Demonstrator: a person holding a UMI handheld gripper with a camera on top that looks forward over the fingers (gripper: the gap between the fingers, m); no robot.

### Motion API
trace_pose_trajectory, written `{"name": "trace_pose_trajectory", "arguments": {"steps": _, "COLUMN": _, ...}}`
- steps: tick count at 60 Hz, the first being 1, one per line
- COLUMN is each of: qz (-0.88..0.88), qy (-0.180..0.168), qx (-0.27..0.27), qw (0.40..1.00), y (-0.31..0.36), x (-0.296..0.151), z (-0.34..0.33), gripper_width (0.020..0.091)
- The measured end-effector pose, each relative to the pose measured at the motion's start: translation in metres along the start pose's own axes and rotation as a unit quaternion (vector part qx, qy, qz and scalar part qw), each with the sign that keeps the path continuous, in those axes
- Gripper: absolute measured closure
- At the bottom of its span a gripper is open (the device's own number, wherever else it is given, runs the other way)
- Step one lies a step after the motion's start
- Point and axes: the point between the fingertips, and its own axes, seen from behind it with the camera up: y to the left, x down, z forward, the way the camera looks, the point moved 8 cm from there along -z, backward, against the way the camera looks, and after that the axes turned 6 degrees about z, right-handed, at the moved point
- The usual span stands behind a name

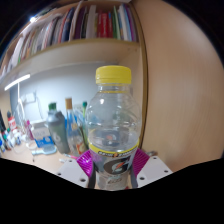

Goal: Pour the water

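We see our gripper (112, 170) with its fingers (85, 160) closed narrowly against both sides of the clear bottle (110, 125), the purple pads pressing its lower label. The bottle stands upright between them, yellow cap (114, 74) on. Its base is cut off below, so we cannot tell whether it rests on anything. Beyond it, other bottles (58, 128) crowd the tabletop (25, 155), hard to make out, under a bookshelf (80, 25).
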Motion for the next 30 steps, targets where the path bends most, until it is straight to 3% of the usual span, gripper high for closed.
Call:
{"name": "trace_pose_trajectory", "arguments": {"steps": 3, "qz": -0.009, "qy": 0.017, "qx": 0.007, "qw": 1.0, "y": -0.002, "x": 0.031, "z": 0.004, "gripper_width": 0.0611}}
{"name": "trace_pose_trajectory", "arguments": {"steps": 7, "qz": -0.016, "qy": 0.014, "qx": -0.006, "qw": 1.0, "y": -0.004, "x": 0.055, "z": 0.017, "gripper_width": 0.0602}}
{"name": "trace_pose_trajectory", "arguments": {"steps": 17, "qz": -0.029, "qy": 0.044, "qx": 0.023, "qw": 0.998, "y": -0.008, "x": 0.095, "z": 0.028, "gripper_width": 0.0558}}
{"name": "trace_pose_trajectory", "arguments": {"steps": 18, "qz": -0.024, "qy": 0.022, "qx": 0.021, "qw": 0.999, "y": -0.007, "x": 0.091, "z": 0.028, "gripper_width": 0.0554}}
{"name": "trace_pose_trajectory", "arguments": {"steps": 22, "qz": -0.007, "qy": 0.004, "qx": 0.017, "qw": 1.0, "y": -0.009, "x": 0.094, "z": 0.031, "gripper_width": 0.0555}}
{"name": "trace_pose_trajectory", "arguments": {"steps": 30, "qz": -0.005, "qy": 0.006, "qx": 0.011, "qw": 1.0, "y": -0.009, "x": 0.095, "z": 0.03, "gripper_width": 0.0557}}
